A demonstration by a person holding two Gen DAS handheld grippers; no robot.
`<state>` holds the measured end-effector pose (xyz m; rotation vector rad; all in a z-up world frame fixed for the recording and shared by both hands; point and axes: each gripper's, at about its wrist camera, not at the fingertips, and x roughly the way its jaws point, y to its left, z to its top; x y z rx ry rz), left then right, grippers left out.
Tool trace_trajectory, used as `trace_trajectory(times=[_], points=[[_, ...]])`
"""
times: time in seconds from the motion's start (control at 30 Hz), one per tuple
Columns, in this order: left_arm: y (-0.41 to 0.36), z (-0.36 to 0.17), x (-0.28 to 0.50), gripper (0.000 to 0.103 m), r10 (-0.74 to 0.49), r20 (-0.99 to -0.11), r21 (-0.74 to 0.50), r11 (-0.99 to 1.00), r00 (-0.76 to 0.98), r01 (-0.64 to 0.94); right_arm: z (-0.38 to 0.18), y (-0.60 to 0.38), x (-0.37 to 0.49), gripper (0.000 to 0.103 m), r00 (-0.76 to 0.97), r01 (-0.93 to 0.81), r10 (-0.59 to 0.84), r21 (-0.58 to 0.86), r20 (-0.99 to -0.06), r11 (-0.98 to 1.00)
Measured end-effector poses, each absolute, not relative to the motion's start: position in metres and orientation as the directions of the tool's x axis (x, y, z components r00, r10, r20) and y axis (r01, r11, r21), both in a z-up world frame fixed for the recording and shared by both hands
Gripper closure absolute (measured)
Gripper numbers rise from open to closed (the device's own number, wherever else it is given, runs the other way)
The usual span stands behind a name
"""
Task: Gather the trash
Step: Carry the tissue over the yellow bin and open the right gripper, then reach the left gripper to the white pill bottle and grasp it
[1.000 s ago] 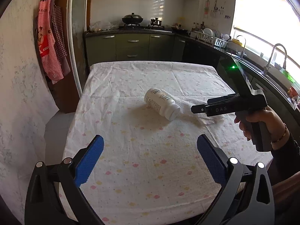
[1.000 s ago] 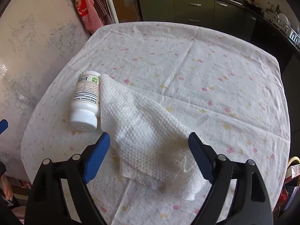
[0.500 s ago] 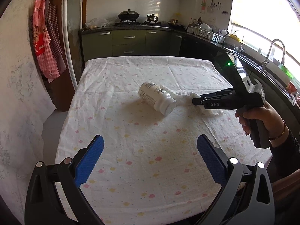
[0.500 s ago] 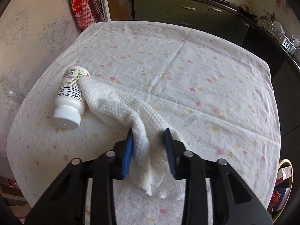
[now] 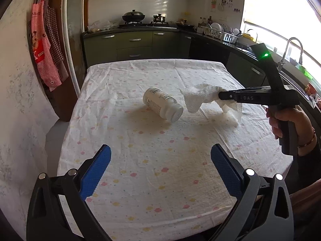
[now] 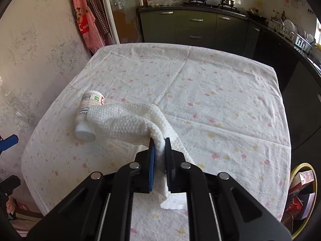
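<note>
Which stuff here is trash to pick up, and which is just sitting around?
For the job:
- white paper towel, pinched in the right gripper
- white bottle lying on the table
- bin beside the table

Just around:
- aprons hanging
- pan on the stove
- dish rack

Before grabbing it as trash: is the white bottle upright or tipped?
Tipped. The white bottle lies on its side on the tablecloth, cap toward the camera.

Both grippers are black plastic with blue textured pads inside the fingers (image 5: pixel 96 168) and silver screws behind them. The right gripper (image 5: pixel 221 96) bears white lettering, perhaps "DAS", and a green light. The right hand (image 5: pixel 289 120) wears a thin bracelet and dark sleeve.
</note>
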<state>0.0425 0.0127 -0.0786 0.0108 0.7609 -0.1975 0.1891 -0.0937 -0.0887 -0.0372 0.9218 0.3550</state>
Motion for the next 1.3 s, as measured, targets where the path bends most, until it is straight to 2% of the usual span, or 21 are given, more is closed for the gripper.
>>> trace_trajectory(times=[0.23,0.47,0.67,0.8,0.93,1.0,1.03,1.07,1.3], points=[[0.006,-0.081,0.043,0.005,-0.192,-0.692,-0.068,0.977,0.696,0.201,-0.062,-0.164,0.157,0.094,0.642,-0.179,0.215,0.129,-0.736,0.975],[-0.008,-0.084,0.047,0.005,-0.220,-0.700,-0.081,0.970,0.680,0.231,-0.062,-0.290,0.123,0.093,0.684,0.128,-0.011,0.105,-0.730,0.986],[-0.027,-0.086,0.049,0.005,-0.233,-0.709,-0.066,0.962,0.666,0.265,-0.089,-0.368,0.103,0.092,0.608,0.337,-0.229,-0.014,-0.760,0.941],[-0.038,-0.087,0.051,0.005,-0.240,-0.715,-0.060,0.957,0.657,0.285,-0.115,-0.394,0.101,0.092,0.540,0.407,-0.306,-0.075,-0.784,0.910],[-0.046,-0.088,0.053,0.005,-0.243,-0.722,-0.051,0.953,0.648,0.300,-0.136,-0.403,0.101,0.091,0.499,0.421,-0.296,-0.071,-0.814,0.904],[-0.048,-0.088,0.053,0.005,-0.244,-0.724,-0.050,0.951,0.645,0.304,-0.147,-0.407,0.102,0.070,0.472,0.418,-0.280,-0.067,-0.836,0.906],[-0.048,-0.089,0.054,0.005,-0.244,-0.725,-0.050,0.951,0.644,0.305,-0.150,-0.410,0.101,0.053,0.472,0.421,-0.269,-0.054,-0.840,0.905],[-0.048,-0.089,0.055,0.005,-0.245,-0.727,-0.050,0.951,0.642,0.306,-0.150,-0.411,0.099,0.048,0.479,0.426,-0.259,-0.036,-0.839,0.904],[-0.044,-0.093,0.060,0.005,-0.256,-0.730,-0.064,0.949,0.633,0.309,-0.122,-0.415,0.071,0.039,0.565,0.440,-0.209,0.077,-0.798,0.895]])
